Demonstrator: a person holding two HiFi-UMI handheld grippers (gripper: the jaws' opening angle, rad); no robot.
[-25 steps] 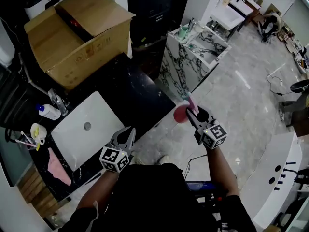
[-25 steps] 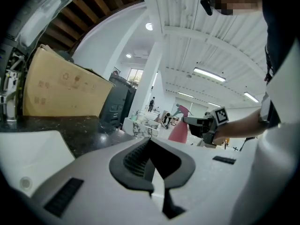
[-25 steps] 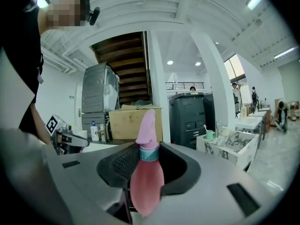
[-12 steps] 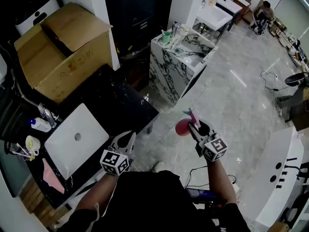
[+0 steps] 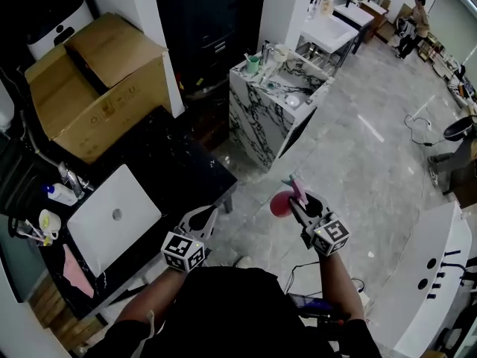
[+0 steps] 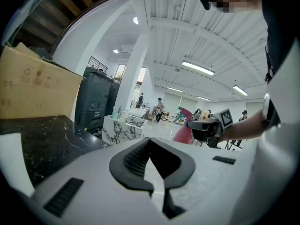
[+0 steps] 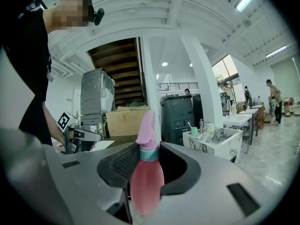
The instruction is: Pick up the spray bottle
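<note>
The spray bottle (image 5: 281, 203) has a pink body, a teal collar and a pink trigger head. My right gripper (image 5: 297, 200) is shut on it and holds it in the air above the marble floor. In the right gripper view the spray bottle (image 7: 146, 182) stands upright between the dark pads of the right gripper (image 7: 149, 159). My left gripper (image 5: 200, 216) is open and empty, just off the corner of the black counter (image 5: 175, 166). The left gripper view shows nothing between the left gripper (image 6: 151, 156) jaws, with the spray bottle (image 6: 183, 132) off to the right.
A white sink (image 5: 112, 218) is set into the black counter, with a white bottle (image 5: 58, 193) and a pink cloth (image 5: 73, 268) by it. A cardboard box (image 5: 97, 73) stands behind. A marble-patterned cabinet (image 5: 268, 110) stands ahead, and a white curved desk (image 5: 436, 274) to the right.
Both grippers have drifted away from the sink counter, which now lies further left in view. The left gripper has come off the sink's edge. The bottle stays in the right gripper.
</note>
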